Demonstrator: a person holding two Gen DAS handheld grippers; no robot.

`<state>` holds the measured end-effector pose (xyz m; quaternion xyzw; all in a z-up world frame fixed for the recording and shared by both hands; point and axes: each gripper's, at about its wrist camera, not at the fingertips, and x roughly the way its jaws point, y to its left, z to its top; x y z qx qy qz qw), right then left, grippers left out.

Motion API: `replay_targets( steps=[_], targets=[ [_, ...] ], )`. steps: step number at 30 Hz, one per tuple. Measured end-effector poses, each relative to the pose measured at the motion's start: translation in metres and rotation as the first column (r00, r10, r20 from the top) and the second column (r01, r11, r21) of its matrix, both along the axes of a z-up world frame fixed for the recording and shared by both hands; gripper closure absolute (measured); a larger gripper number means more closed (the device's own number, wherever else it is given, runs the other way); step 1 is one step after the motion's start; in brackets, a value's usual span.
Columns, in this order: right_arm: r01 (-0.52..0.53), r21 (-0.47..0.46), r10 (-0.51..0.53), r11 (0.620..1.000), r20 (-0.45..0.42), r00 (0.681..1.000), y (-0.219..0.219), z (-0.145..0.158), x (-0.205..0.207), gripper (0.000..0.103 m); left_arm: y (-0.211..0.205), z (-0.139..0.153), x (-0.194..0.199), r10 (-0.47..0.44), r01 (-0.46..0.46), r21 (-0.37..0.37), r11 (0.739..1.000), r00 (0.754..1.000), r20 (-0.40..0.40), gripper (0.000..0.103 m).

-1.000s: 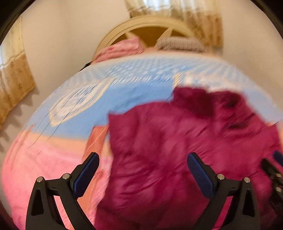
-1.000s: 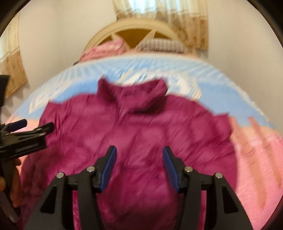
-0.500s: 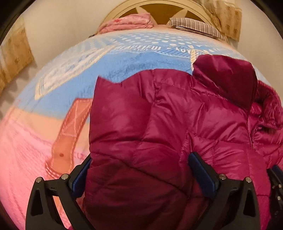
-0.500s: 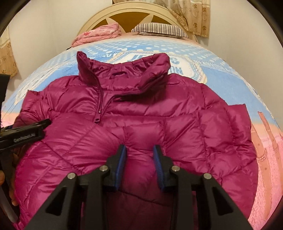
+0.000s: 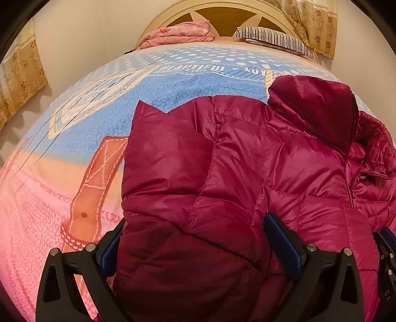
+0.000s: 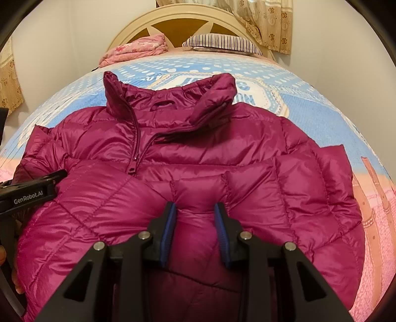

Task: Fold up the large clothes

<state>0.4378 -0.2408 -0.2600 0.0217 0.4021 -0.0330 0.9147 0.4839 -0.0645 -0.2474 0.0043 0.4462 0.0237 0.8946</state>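
A magenta quilted puffer jacket [image 6: 222, 153] lies front up on the bed, collar toward the headboard, zipper partly open. In the left wrist view the jacket [image 5: 222, 173] fills the middle and right. My left gripper [image 5: 195, 237] is wide open, its jaws straddling the jacket's folded left sleeve edge. My right gripper [image 6: 195, 220] is closed on a bunched fold of the jacket near its lower middle. The left gripper [image 6: 32, 195] also shows at the left edge of the right wrist view, lying on the jacket's left side.
The bed carries a blue, orange and pink patterned blanket [image 5: 99, 128]. A folded pink quilt [image 6: 136, 49] and a striped pillow [image 6: 222, 43] lie by the cream headboard [image 6: 178, 17]. Walls and patterned curtains [image 5: 22, 71] stand around the bed.
Both grippers dropped onto the jacket. The right gripper narrowed from half open to pinching a fold. The left gripper came down over the sleeve edge and stayed wide open.
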Motion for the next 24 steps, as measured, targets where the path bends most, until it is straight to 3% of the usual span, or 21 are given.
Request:
replay_targets(
  steps=[9, 11, 13, 15, 19, 24],
  targets=[
    [-0.009, 0.016, 0.009, 1.0, -0.007, 1.0, -0.001, 0.003, -0.001, 0.067, 0.001, 0.009, -0.003, 0.0, 0.001, 0.04, 0.999, 1.0, -0.019, 0.001],
    [-0.031, 0.028, 0.032, 0.999, -0.04, 0.999, -0.006, 0.013, -0.002, 0.052, 0.006, 0.032, -0.008, -0.003, 0.003, 0.045, 0.999, 1.0, 0.002, 0.001],
    [-0.051, 0.059, 0.052, 0.997, -0.011, 0.999, -0.014, 0.032, -0.006, 0.023, 0.008, 0.062, -0.013, -0.039, 0.038, 0.019, 0.999, 0.997, 0.059, 0.001],
    [-0.069, 0.009, 0.068, 0.998, 0.036, 0.997, -0.02, 0.055, -0.005, 0.021, 0.008, 0.086, -0.007, -0.075, 0.076, -0.005, 0.997, 0.993, 0.094, 0.001],
    [-0.054, 0.011, 0.053, 0.999, 0.047, 0.997, -0.043, 0.087, 0.029, 0.019, -0.006, 0.108, 0.038, -0.109, 0.111, -0.017, 0.994, 0.991, 0.082, 0.001],
    [-0.03, -0.046, 0.031, 0.998, 0.013, 0.999, -0.059, 0.094, 0.088, 0.018, -0.036, 0.095, 0.104, -0.117, 0.117, 0.007, 0.993, 0.993, 0.011, 0.001]
  ],
)
